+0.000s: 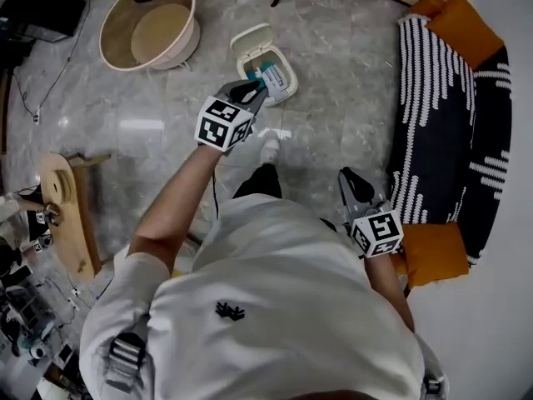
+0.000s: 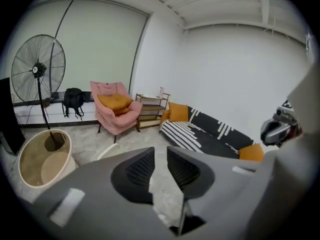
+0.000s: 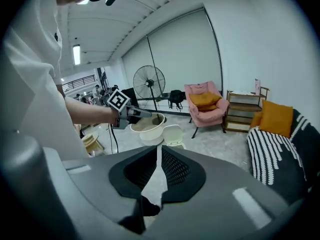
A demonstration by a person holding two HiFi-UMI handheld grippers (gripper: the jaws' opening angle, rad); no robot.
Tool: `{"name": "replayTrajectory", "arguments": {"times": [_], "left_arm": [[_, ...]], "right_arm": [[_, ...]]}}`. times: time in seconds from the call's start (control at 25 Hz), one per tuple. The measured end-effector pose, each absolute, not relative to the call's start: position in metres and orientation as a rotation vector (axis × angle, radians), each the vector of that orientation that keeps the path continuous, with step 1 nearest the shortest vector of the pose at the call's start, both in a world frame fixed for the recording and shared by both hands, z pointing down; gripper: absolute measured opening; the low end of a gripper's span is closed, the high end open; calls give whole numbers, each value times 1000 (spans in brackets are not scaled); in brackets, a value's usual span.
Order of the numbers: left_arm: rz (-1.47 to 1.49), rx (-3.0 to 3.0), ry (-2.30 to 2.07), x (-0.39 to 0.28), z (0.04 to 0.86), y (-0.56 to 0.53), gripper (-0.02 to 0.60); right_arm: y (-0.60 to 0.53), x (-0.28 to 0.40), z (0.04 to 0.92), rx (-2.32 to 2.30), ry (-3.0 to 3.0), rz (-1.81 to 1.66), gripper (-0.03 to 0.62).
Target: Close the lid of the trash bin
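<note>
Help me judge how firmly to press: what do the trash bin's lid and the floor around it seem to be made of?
Trash bin and its raised lid: probably moulded plastic, cream-white and smooth, with rounded corners and a slight sheen. Floor: polished stone or stone-look tile, grey with cloudy veining and bright reflections; which of the two cannot be told.

- Left arm (image 1: 175, 211): bare forearm below a short white sleeve, stretched forward from the shoulder, elbow nearly straight.
- Left tool (image 1: 258, 87): held at the end of the outstretched arm, pointing forward and downward, marker cube on top. Its 2 jaws are opening, with a clear gap between the pads and nothing in it.
- Right arm (image 1: 390, 282): tucked close to the torso, elbow bent.
- Right tool (image 1: 351, 178): held low beside the body, pointing forward and downward. Its 2 jaws stand a thin slit apart, nothing between them.
</note>
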State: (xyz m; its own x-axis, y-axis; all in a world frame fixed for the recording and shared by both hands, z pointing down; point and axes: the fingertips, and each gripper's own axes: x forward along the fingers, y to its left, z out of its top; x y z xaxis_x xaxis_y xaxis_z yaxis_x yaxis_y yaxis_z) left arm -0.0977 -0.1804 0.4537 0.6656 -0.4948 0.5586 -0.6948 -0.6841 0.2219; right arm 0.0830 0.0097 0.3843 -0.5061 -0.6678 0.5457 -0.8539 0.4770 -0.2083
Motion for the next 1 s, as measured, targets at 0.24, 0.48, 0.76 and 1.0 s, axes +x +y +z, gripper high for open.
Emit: {"name": "replayTrajectory", "arguments": {"times": [0.24,0.48,0.76,1.0], "left_arm": [[746,2417,-972,-119,508,-294,104],[896,2345,-993,-145,581,-372,113],[1104,2293,-956,-161,653,-417,124],[1241,2272,-919,-167,687,-438,131]], "right_arm": [[-35,86,394,1333,-2263,734,25],[-49,95,413,1358,-2180,814,25],[-53,108,432,1381,-2093,887,25],[-53,114,444,1402,-2053,950,25]]}}
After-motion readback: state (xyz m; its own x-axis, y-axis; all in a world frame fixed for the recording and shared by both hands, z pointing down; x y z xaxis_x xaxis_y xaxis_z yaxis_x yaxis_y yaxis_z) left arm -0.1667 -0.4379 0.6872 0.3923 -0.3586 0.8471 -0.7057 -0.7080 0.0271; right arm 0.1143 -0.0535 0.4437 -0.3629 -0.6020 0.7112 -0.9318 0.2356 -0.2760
